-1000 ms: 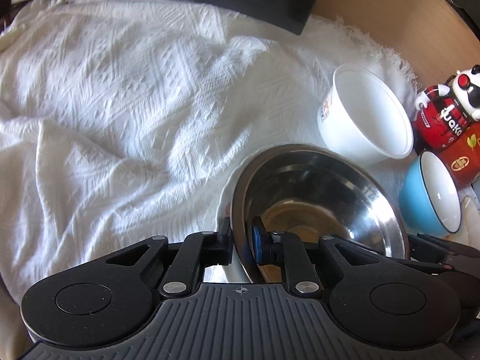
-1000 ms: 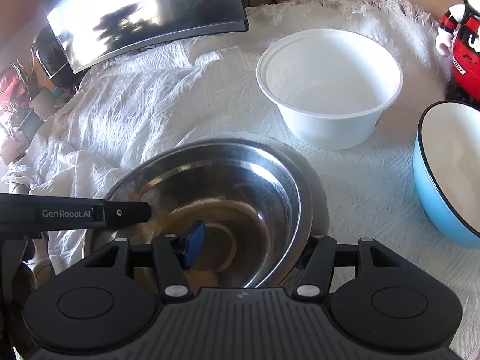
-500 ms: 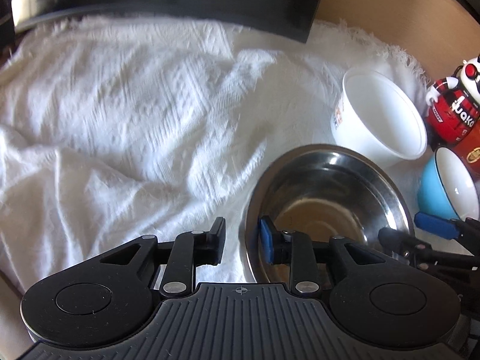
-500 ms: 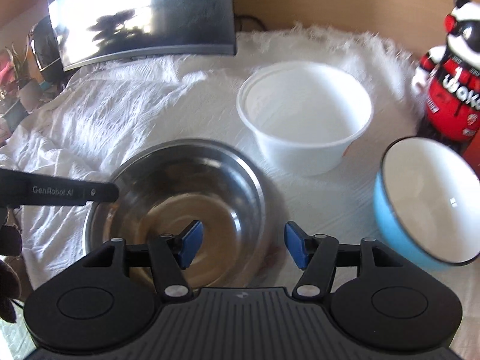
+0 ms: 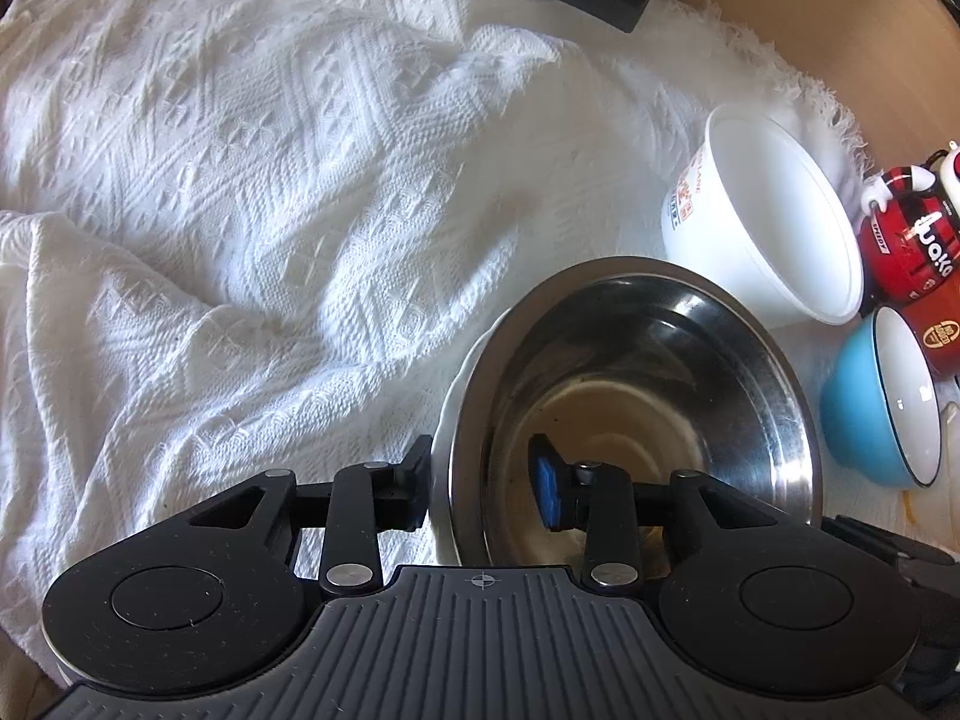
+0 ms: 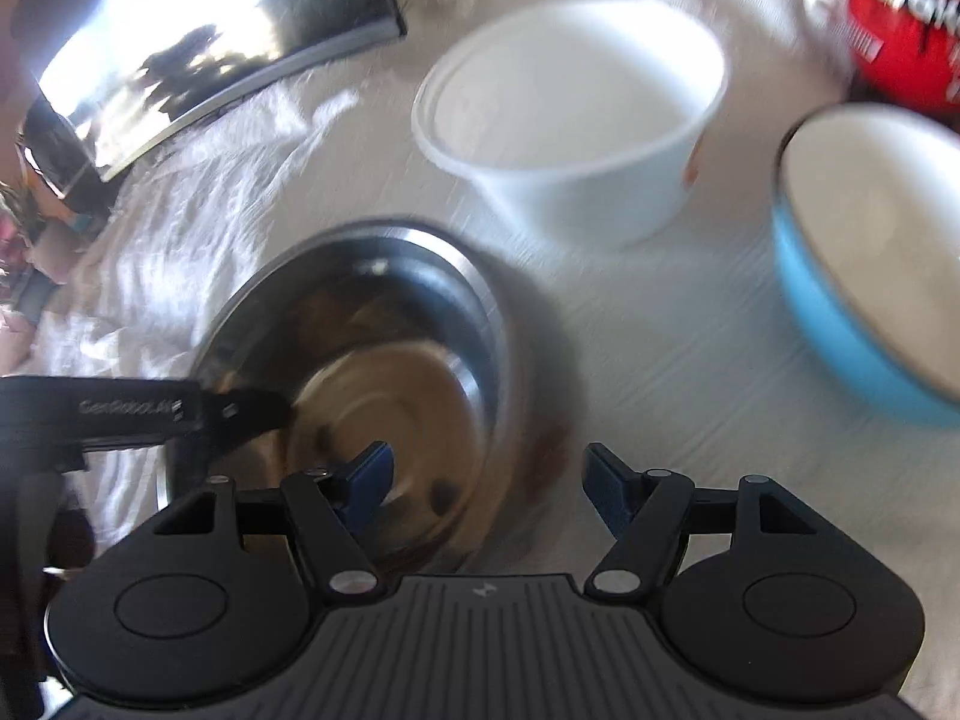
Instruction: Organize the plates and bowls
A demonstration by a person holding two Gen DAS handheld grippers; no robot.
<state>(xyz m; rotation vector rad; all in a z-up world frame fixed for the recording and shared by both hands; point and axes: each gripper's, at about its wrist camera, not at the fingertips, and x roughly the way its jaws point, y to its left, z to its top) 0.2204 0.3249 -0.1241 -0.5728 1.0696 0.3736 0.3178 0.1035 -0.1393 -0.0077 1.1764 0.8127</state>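
A steel bowl [image 5: 630, 408] rests on a white plate whose rim [image 5: 447, 438] peeks out at its left, all on a white cloth. My left gripper [image 5: 483, 489] straddles the bowl's near-left rim, one finger outside and the blue pad inside; its jaws are opening and neither pad presses on the rim. In the blurred right wrist view, my right gripper [image 6: 489, 477] stands astride the right rim of the steel bowl [image 6: 360, 360], jaws opening, pads clear of it. One of the left gripper's fingers [image 6: 180, 408] reaches over the bowl's left edge.
A white plastic bowl [image 5: 774, 222] [image 6: 576, 114] stands beyond the steel one. A blue bowl [image 5: 882, 402] [image 6: 870, 276] sits to the right, with a red figurine [image 5: 912, 240] and a red mug [image 5: 942, 336] behind it. A dark monitor [image 6: 210, 42] borders the cloth at the back.
The left jaws, shut on the steel bowl's rim a second ago, have spread apart. The right jaws have widened too, and both grippers have sunk a little toward the bowl.
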